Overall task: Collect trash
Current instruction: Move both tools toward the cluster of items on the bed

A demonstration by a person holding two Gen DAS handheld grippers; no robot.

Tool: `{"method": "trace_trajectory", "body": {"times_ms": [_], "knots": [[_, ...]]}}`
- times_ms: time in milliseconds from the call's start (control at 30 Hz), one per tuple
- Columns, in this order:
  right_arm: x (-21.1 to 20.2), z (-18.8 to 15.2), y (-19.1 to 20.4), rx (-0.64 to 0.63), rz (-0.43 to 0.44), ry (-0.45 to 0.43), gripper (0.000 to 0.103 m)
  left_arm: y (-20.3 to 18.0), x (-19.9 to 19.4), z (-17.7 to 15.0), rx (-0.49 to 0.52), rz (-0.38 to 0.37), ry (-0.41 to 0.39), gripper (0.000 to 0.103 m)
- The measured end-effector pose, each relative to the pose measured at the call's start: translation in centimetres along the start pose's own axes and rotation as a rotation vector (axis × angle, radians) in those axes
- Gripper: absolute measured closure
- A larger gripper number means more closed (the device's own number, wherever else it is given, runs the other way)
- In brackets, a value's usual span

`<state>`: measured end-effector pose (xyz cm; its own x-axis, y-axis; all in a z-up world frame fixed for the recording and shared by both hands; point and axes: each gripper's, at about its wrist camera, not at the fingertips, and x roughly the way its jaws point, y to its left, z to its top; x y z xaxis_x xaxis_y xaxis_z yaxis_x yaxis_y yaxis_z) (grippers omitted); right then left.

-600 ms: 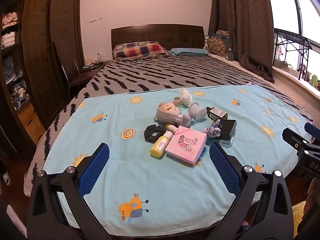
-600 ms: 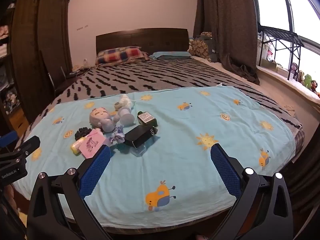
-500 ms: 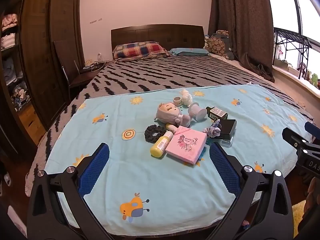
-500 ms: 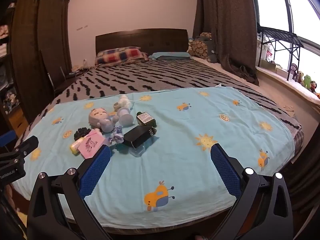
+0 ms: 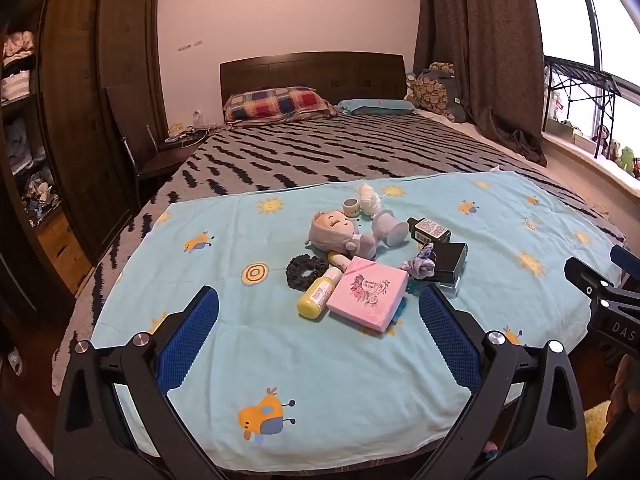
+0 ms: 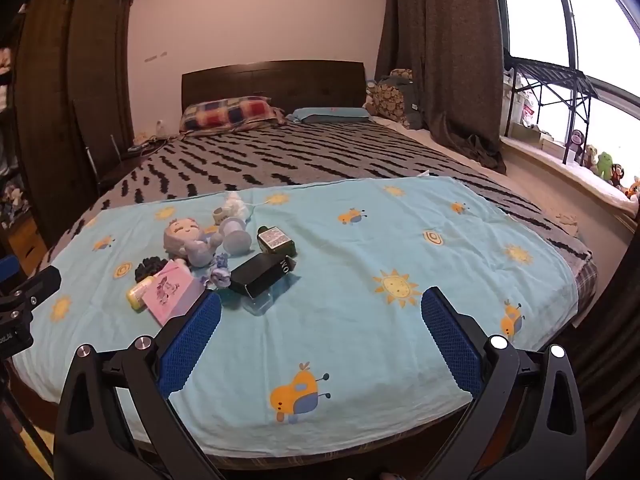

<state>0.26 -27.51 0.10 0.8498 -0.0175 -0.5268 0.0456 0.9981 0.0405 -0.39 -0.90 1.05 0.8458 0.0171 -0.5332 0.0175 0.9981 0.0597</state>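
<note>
Judging from the pile on the bed (image 5: 360, 152), the black carton (image 6: 262, 274), likely light and crushable, would be pinched across its narrow sides, both tongs, left (image 5: 318, 330) and right (image 6: 320, 334), being held wide and empty.

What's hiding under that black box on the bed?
The black box lies on a clear plastic container, whose front pokes out. Its contents, and anything else beneath, are covered.

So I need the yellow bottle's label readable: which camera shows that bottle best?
The left wrist view: the yellow bottle lies whole and close beside the pink box. In the right wrist view it is smaller, partly hidden behind that box.
</note>
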Motion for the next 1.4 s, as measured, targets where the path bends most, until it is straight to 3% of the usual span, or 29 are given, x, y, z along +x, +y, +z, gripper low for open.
{"method": "trace_trajectory", "body": {"times_ms": [1400], "knots": [[-0.06,0.07,0.0,0.003,0.011,-0.003,0.003,0.19,-0.31,-0.41,0.012,0.002,0.008,0.008]]}}
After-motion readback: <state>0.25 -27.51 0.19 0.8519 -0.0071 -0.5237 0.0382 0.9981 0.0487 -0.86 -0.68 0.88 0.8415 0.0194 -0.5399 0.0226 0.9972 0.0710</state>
